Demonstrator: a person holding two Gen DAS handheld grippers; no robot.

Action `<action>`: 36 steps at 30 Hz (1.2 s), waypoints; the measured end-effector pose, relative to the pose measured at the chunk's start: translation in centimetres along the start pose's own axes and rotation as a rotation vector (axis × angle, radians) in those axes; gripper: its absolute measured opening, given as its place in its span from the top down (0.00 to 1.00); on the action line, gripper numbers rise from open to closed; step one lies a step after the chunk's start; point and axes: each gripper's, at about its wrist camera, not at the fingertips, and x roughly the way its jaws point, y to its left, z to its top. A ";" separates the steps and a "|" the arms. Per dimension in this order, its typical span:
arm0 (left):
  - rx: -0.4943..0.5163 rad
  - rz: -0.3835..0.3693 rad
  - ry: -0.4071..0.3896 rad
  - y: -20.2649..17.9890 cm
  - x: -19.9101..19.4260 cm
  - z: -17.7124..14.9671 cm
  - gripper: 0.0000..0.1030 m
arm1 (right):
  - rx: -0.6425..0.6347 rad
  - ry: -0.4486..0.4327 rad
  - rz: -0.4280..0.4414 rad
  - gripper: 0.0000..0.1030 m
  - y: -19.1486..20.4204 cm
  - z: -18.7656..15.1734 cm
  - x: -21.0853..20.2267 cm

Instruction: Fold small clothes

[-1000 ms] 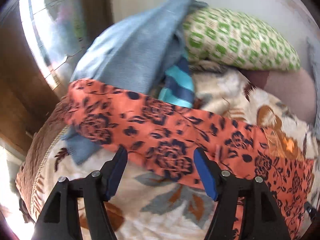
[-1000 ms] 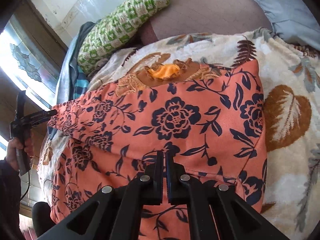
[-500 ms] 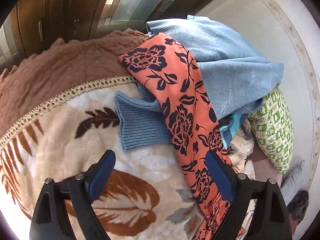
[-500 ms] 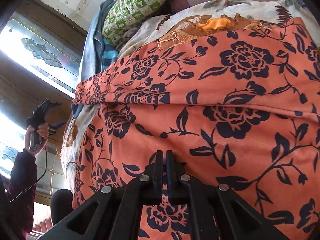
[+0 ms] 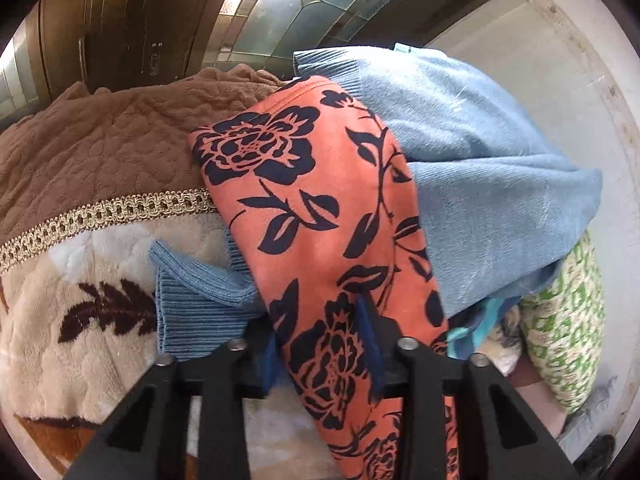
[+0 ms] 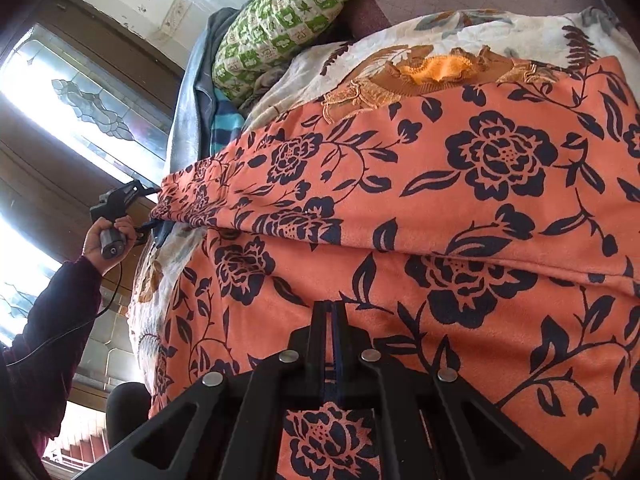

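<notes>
A: Both grippers have cloth in them. Left gripper has its blue-padded fingers closed in on a narrow run of the orange floral garment, with the fabric bunched between them.

B: And the right one?

A: Right gripper has its jaws pressed together, pinching the near edge of the same orange floral garment; a strip of the print shows below the fingers.

B: Where does the garment lie?

A: Spread across the leaf-patterned blanket on the bed. From the right wrist view it is doubled over, a folded layer lying across the middle with its edge running side to side. Its far corner reaches the left gripper, held by the person's hand out past the side of the bed.

B: What's around it?

A: In the left wrist view the garment's end drapes over a light blue knit sweater, whose ribbed cuff pokes out on the blanket beside the fingers. A green-and-white patterned pillow sits past the sweater, against the wall. The blanket's brown border with gold braid trim lies to the left, with a stained-glass window behind.
</notes>
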 end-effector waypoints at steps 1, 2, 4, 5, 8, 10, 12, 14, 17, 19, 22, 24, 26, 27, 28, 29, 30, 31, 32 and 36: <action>0.014 0.008 -0.019 -0.2 -0.2 0.0 0.80 | 0.001 -0.019 -0.005 0.96 -0.1 0.2 -0.4; 0.032 0.015 -0.042 -0.5 -0.6 -0.2 0.82 | 0.004 -0.040 -0.012 0.96 -0.3 0.4 -0.8; 0.101 0.014 -0.095 -2.0 -1.8 -0.8 0.86 | 0.019 -0.094 -0.033 0.96 -1.0 0.9 -2.1; 0.155 0.018 -0.122 -3.2 -2.6 -1.3 0.86 | 0.036 -0.119 -0.037 0.96 -1.5 1.1 -2.7; 0.350 -0.009 -0.190 -7.7 -5.9 -3.9 0.93 | 0.096 -0.182 -0.055 0.96 -3.2 1.8 -4.8; 0.495 -0.052 -0.234 -11.2 -8.4 -6.4 0.94 | 0.132 -0.229 -0.064 0.96 -4.2 2.2 -6.3; 0.653 -0.114 -0.265 -15.3 -10.8 -9.9 0.94 | 0.177 -0.272 -0.065 0.96 -5.4 2.4 -7.8; 0.809 -0.176 -0.268 -19.3 -12.8 -14.4 0.94 | 0.219 -0.309 -0.060 0.96 -6.6 2.6 -9.3; 1.039 -0.263 -0.238 -24.4 -14.3 -22.0 0.94 | 0.246 -0.359 -0.061 0.96 -7.7 2.6 -11.4; 1.174 -0.261 -0.224 -26.5 -14.6 -26.6 0.93 | 0.259 -0.367 -0.057 0.96 -8.3 2.6 -12.4; 1.163 -0.254 -0.187 -26.3 -14.2 -28.8 0.87 | 0.281 -0.344 -0.051 0.96 -9.0 2.5 -13.0; 1.056 -0.208 -0.130 -23.8 -13.1 -27.6 0.46 | 0.268 -0.328 -0.058 0.95 -9.0 2.5 -13.0; 0.899 -0.133 -0.136 -19.5 -11.9 -25.0 0.23 | 0.254 -0.313 -0.051 0.95 -8.8 2.7 -12.6; 0.833 -0.097 -0.150 -17.0 -11.4 -23.5 0.23 | 0.251 -0.308 -0.039 0.95 -8.6 2.6 -12.4; 0.774 -0.054 -0.154 -14.7 -11.0 -21.7 0.23 | 0.244 -0.303 -0.028 0.95 -8.3 2.6 -12.0; 0.712 -0.011 -0.154 -12.4 -10.5 -19.8 0.23 | 0.231 -0.295 -0.027 0.95 -7.9 2.7 -11.6; 0.639 0.019 -0.147 -10.3 -10.2 -17.7 0.23 | 0.213 -0.285 -0.038 0.95 -7.3 2.7 -11.1; 0.554 0.036 -0.137 -8.2 -10.0 -15.6 0.23 | 0.196 -0.275 -0.053 0.95 -6.9 2.7 -10.6; 0.460 0.047 -0.135 -6.3 -9.8 -13.5 0.23 | 0.184 -0.265 -0.056 0.95 -6.5 2.6 -10.0; 0.151 -0.011 -0.129 -1.4 -9.3 -7.3 0.16 | 0.168 -0.203 -0.040 0.95 -5.6 2.4 -7.3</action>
